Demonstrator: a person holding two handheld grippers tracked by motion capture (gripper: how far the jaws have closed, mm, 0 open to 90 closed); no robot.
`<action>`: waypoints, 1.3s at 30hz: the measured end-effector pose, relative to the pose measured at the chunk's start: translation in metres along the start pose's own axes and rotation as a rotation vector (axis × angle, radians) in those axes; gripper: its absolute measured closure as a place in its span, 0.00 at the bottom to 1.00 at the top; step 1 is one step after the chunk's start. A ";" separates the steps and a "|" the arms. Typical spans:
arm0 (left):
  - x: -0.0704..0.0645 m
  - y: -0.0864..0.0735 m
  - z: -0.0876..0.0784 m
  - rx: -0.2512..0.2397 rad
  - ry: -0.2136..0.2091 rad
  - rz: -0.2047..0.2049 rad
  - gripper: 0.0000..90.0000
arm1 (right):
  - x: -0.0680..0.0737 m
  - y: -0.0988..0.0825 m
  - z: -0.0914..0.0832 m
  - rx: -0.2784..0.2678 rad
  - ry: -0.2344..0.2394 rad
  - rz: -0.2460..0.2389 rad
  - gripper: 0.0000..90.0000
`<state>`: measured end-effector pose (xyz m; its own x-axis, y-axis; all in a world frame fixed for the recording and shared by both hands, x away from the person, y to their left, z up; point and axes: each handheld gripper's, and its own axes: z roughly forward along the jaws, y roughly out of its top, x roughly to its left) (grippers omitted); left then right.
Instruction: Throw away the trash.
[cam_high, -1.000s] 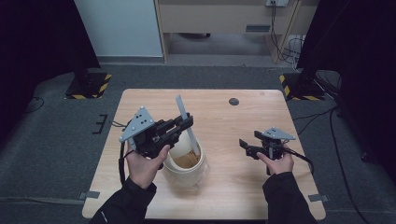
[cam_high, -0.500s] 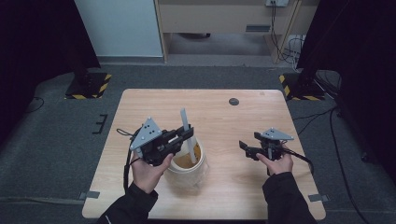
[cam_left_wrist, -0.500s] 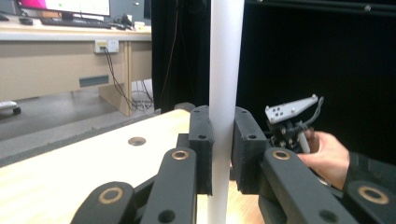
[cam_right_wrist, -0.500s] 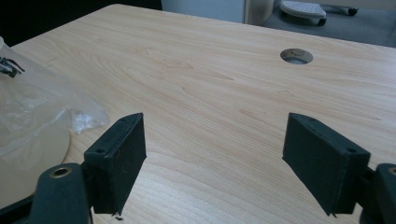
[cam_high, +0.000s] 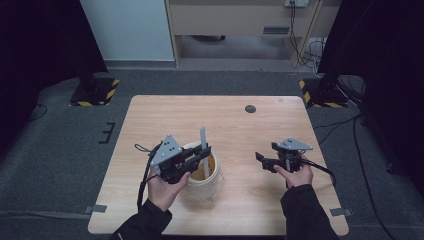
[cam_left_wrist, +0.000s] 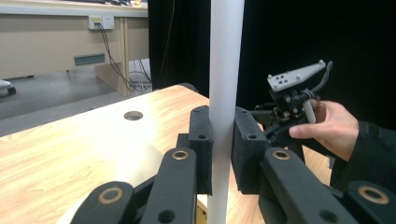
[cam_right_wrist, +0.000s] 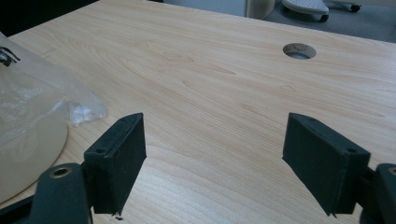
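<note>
Left gripper (cam_high: 202, 152) has the white stick (cam_high: 203, 145) pinched tight between its black pads; in the left gripper view the stick (cam_left_wrist: 225, 70) runs straight up through the closed jaws, long axis near vertical, top end out past the frame, lower end dropping below the pads; from the high view that lower end goes down into the mouth of the clear plastic jar (cam_high: 216, 177), which stands on the wooden table (cam_high: 240, 125) right under the left hand (cam_high: 162, 187); so the stick sits directly above and inside the jar opening, and any further move looks like a straight up-or-down affair along that axis; the jar holds something tan or amber, a paste or powder, I can't tell which; how deep the tip reaches is hidden by the gripper body.

Right gripper (cam_high: 265, 161) hovers well apart to the jar's right, jaws spread wide with nothing between them; in the right gripper view its gripper (cam_right_wrist: 212, 154) looks over bare wood, the jar's clear wall (cam_right_wrist: 32, 121) just at the left edge, a round cable hole (cam_right_wrist: 299, 50) farther off; the left hand is plainly the nearer one to the work; the right, by my reckoning, would have to cross toward the jar to steady it.

The stick itself is flat, plain white, narrow.
</note>
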<state>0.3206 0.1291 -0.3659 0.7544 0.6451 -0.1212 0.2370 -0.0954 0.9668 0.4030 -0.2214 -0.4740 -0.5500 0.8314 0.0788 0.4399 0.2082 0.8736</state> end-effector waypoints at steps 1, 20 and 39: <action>-0.001 -0.001 0.001 0.006 0.001 0.004 0.88 | 0.000 0.000 0.000 0.002 0.000 -0.003 0.24; -0.002 -0.006 -0.015 0.025 0.029 0.002 0.69 | -0.002 -0.002 0.000 0.008 0.000 0.002 0.23; 0.071 -0.086 -0.091 0.108 0.275 -0.117 0.40 | -0.011 -0.011 0.002 0.065 -0.035 0.006 0.18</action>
<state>0.2981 0.2527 -0.4370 0.5279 0.8359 -0.1506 0.3871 -0.0789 0.9187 0.4054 -0.2317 -0.4857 -0.5224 0.8501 0.0662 0.4893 0.2353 0.8398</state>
